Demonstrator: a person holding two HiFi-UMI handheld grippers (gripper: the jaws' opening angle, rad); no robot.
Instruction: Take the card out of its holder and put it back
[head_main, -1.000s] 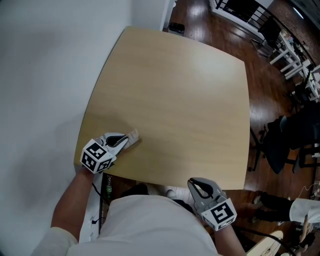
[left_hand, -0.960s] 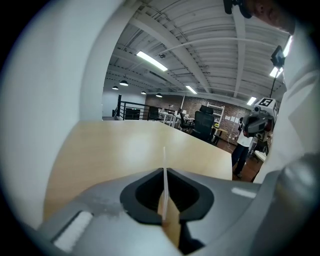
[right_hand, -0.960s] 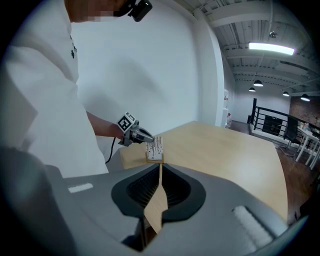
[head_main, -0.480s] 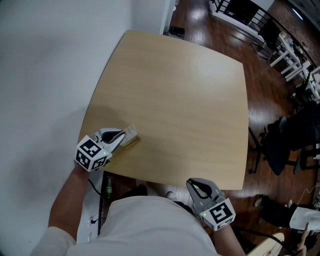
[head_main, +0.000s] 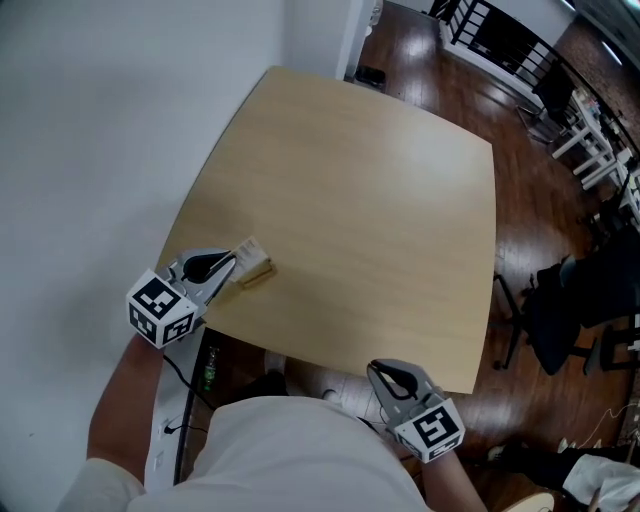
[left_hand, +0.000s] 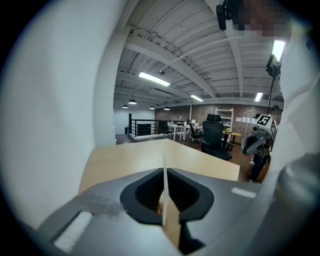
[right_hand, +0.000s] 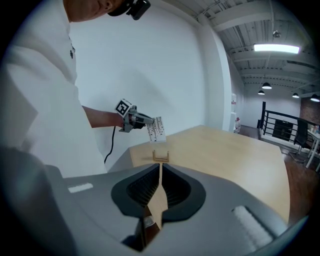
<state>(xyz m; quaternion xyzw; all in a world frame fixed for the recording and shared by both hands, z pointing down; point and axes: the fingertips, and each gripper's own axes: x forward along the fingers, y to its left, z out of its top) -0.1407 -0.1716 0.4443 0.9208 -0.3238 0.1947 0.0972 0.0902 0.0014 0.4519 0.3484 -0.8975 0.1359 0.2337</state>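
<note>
A white printed card (right_hand: 157, 129) hangs in the air just above the small wooden holder (right_hand: 160, 155), which stands empty on the light wooden table (head_main: 380, 200) near its left front corner. My left gripper (head_main: 232, 262) is shut on the card (head_main: 247, 252), beside the holder (head_main: 258, 273). In the left gripper view the card (left_hand: 164, 195) shows edge-on as a thin white line pinched between the jaws of the left gripper (left_hand: 164, 172). My right gripper (head_main: 385, 372) hovers at the table's front edge. Its jaws stand shut with nothing in them, and the right gripper (right_hand: 160, 170) faces the holder.
A white wall (head_main: 100, 120) runs along the table's left side. Dark wooden floor (head_main: 530, 200) lies to the right, with a black office chair (head_main: 585, 285) close to the table's right edge. A black railing (head_main: 500, 35) stands at the far end.
My left gripper has drawn back to the left and risen with the card, which now stands clear of the holder. The right gripper has barely moved.
</note>
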